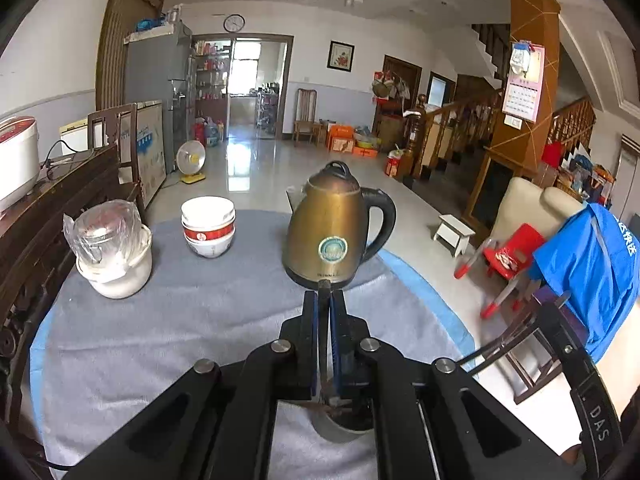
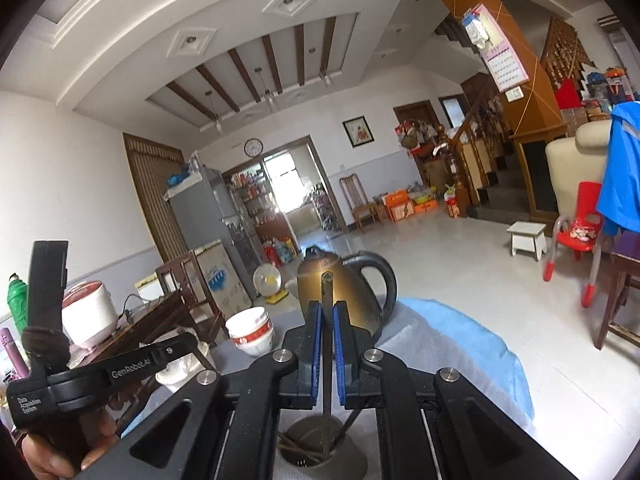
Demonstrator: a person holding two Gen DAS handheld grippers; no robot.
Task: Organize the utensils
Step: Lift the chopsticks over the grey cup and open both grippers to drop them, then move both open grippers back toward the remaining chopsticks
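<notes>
- Two grippers, each closed on a thin dark chopstick: the left gripper pinches one chopstick between its blue pads, the tip poking just past the fingertips
- The right gripper clamps a second chopstick, which runs up between the pads and sticks out above them
- Directly below each gripper stands a grey metal utensil cup; in the right wrist view several more dark sticks lean inside it, and the held stick reaches down to its mouth
- In the left wrist view the same cup shows only partly under the fingers
- The cup stands on a grey cloth over a blue cover on the round table
- Farther out on the cloth, a bronze electric kettle with a black handle stands upright
- To its left, well apart, a stack of white bowls with a red band
- Left again, near the table edge, a white pot topped with a plastic-wrapped thing
- At the lower left of the right wrist view, the person's hand holds the left gripper's handle
</notes>
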